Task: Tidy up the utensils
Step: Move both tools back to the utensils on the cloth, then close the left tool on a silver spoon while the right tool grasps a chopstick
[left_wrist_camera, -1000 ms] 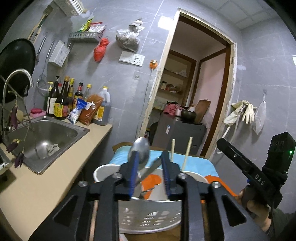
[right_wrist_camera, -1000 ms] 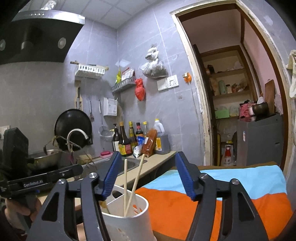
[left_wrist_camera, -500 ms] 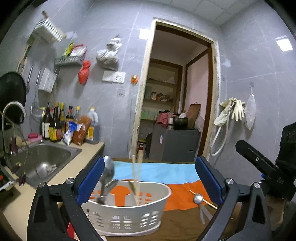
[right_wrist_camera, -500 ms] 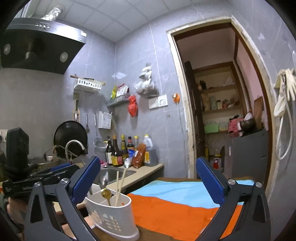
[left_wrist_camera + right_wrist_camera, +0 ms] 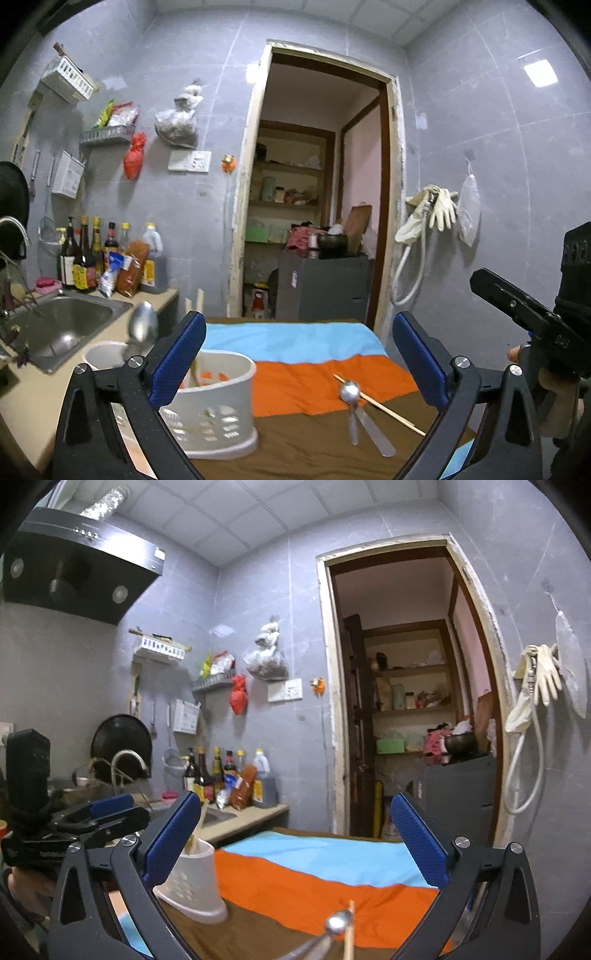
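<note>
The left tool (image 5: 299, 354) is spread wide, its jaws having just been opening, and nothing is pinched between its blue pads (image 5: 177, 354). The right tool (image 5: 291, 840) is spread wide too, also just opened, and nothing is held in it. In the left view a white basket (image 5: 214, 410) is seen just behind the left pad, standing on the table (image 5: 303, 443), with a big spoon (image 5: 142, 328) and chopsticks (image 5: 195, 302) sticking up out of it. Part of the basket is hidden by that pad. On the table to the right a small spoon (image 5: 350, 392), a flat metal handle beside it (image 5: 373, 432) and one loose chopstick (image 5: 380, 406) are seen lying together, near the edge of an orange and blue cloth (image 5: 314, 380). In the right view the same basket (image 5: 192, 882) is seen from the side, and only the spoon's round end (image 5: 339, 922) and the chopstick's tip (image 5: 349, 938) show at the bottom. The sink (image 5: 55, 328) and the row of bottles (image 5: 96, 258) are shown best by the left view. The black hood (image 5: 74, 568) over the stove is shown only by the right view. Each tool is seen at the edge of the other's view, held in a hand (image 5: 26, 890). An open doorway (image 5: 317, 184) and hanging gloves (image 5: 439, 208) are found in both.
</note>
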The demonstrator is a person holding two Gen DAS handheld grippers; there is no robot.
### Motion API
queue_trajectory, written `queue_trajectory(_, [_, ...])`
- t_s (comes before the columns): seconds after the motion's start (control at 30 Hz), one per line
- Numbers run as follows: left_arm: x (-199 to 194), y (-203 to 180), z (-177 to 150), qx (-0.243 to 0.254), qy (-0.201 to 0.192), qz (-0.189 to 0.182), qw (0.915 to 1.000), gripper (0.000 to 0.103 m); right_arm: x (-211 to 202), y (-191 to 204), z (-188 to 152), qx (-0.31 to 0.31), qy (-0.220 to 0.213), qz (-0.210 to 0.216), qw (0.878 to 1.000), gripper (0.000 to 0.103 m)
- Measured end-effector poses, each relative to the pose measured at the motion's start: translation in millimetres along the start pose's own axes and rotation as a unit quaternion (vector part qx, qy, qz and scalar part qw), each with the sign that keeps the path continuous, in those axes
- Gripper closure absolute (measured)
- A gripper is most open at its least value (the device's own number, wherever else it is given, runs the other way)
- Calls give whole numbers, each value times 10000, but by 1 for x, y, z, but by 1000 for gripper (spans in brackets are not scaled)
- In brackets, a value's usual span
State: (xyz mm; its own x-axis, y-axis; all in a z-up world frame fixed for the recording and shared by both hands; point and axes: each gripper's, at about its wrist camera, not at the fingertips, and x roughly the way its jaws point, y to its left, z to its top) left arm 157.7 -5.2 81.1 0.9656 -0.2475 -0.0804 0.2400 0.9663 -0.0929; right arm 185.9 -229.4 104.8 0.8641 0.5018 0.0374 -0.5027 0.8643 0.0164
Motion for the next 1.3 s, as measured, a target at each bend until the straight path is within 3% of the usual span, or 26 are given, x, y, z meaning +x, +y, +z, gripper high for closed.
queue_trajectory(0.23, [26,-16,-21,-80,511,-168,9985,4,-1,-32,-22,108,451,-308,9984,0])
queue_trajectory(0.5, [68,-30,-47,20,1341,-393,9902,4,14,-67,-54,370,1391,-569,9880,1])
queue_trajectory(0.57, [79,-33,-55,23,1603,-447,9860,4,19,-76,-64,464,1658,-575,9834,6])
queue_trajectory(0.73, [104,-38,-68,107,2074,-560,9766,7,31,-88,-86,585,2220,-508,9720,30])
queue_trajectory(0.83, [119,-42,-77,175,2420,-678,9678,25,39,-92,-98,643,2521,-404,9647,40])
queue_trajectory(1.07, [158,-40,-101,39,3356,-977,9369,66,54,-92,-121,618,3178,-162,9460,56])
queue_trajectory(1.17, [168,-40,-111,-25,3653,-1050,9249,75,59,-91,-129,610,3404,-46,9383,59])
queue_trajectory(1.3, [175,-41,-119,-33,3927,-1075,9134,76,64,-90,-139,629,3645,85,9290,60])
